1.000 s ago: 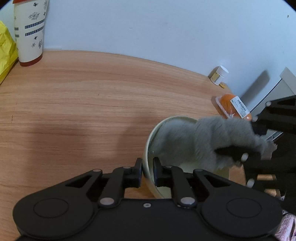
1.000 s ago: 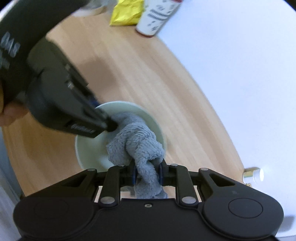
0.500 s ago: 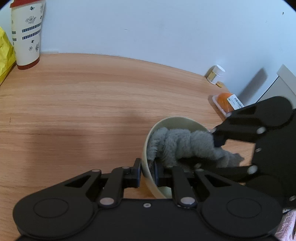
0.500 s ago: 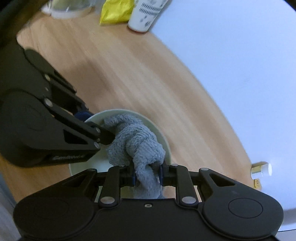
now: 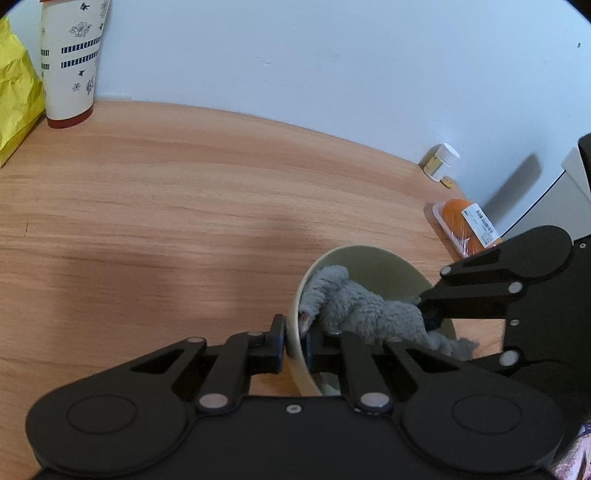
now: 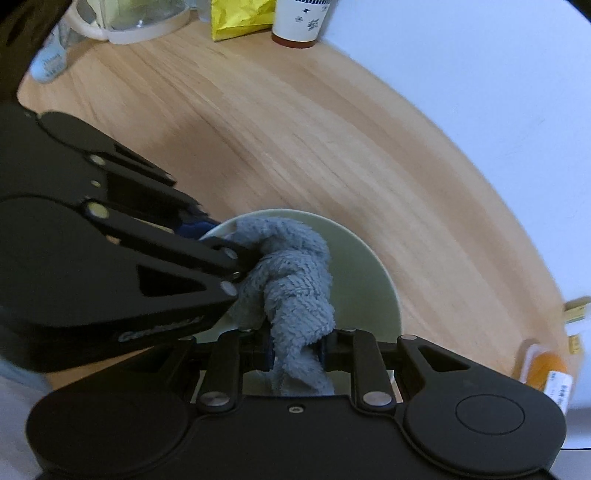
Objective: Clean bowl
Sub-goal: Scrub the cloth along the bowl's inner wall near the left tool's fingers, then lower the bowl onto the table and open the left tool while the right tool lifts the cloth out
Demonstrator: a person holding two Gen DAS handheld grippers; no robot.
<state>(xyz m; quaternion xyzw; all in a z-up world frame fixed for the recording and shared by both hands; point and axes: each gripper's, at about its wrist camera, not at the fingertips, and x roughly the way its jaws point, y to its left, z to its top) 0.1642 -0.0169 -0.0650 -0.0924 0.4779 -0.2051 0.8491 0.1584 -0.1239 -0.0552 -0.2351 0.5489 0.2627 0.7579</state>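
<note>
A pale green bowl (image 5: pixel 373 260) stands on the wooden table, also in the right wrist view (image 6: pixel 365 273). My left gripper (image 5: pixel 295 339) is shut on the bowl's near rim, one finger outside and one inside. My right gripper (image 6: pixel 295 347) is shut on a grey fluffy cloth (image 6: pixel 291 280). The cloth (image 5: pixel 362 310) is bunched and pressed against the bowl's inside on the left gripper's side. The right gripper comes in from the right in the left wrist view (image 5: pixel 428 314).
A patterned paper cup (image 5: pixel 70 62) and a yellow bag (image 5: pixel 14 99) stand at the far left by the wall. A small white-capped bottle (image 5: pixel 441 162) and a wrapped orange pack (image 5: pixel 465 225) lie at the right. A clear kettle (image 6: pixel 129 18) sits at the far end.
The right gripper has swept the cloth around inside the bowl, toward the rim that the left gripper holds. The left gripper has kept its hold on the bowl.
</note>
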